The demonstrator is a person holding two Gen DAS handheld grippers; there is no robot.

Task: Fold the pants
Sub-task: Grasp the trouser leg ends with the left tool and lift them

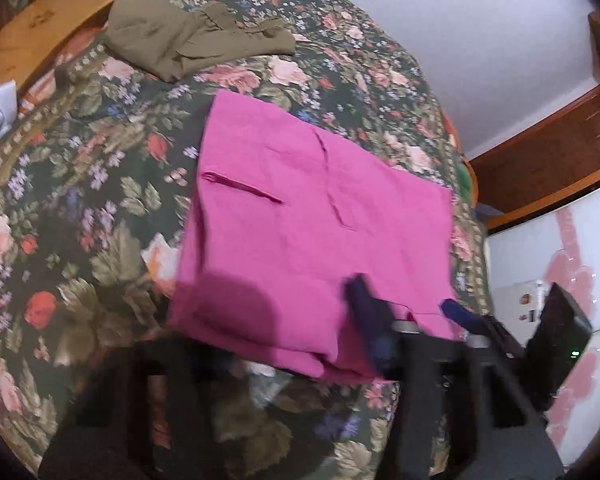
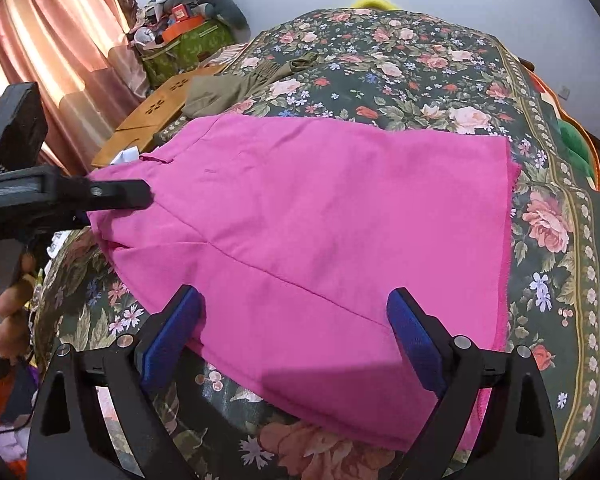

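Pink pants (image 1: 300,216) lie folded flat on a floral bedspread (image 1: 80,200); they also show in the right wrist view (image 2: 320,220). In the left wrist view, the blue-padded gripper (image 1: 404,308) over the pants' near right corner is the right one, open. My left gripper itself is blurred dark at the bottom of that view. In the right wrist view my right gripper (image 2: 296,332) is open, its blue pads (image 2: 414,336) astride the pants' near edge. My left gripper (image 2: 140,194) enters from the left at the pants' left edge; its jaws are not clear.
Olive-green pants (image 1: 188,36) lie crumpled at the far side of the bed, also in the right wrist view (image 2: 220,88). A wooden tray (image 2: 152,120) and a cluttered green bag (image 2: 180,52) stand beside the bed by pink curtains (image 2: 52,48).
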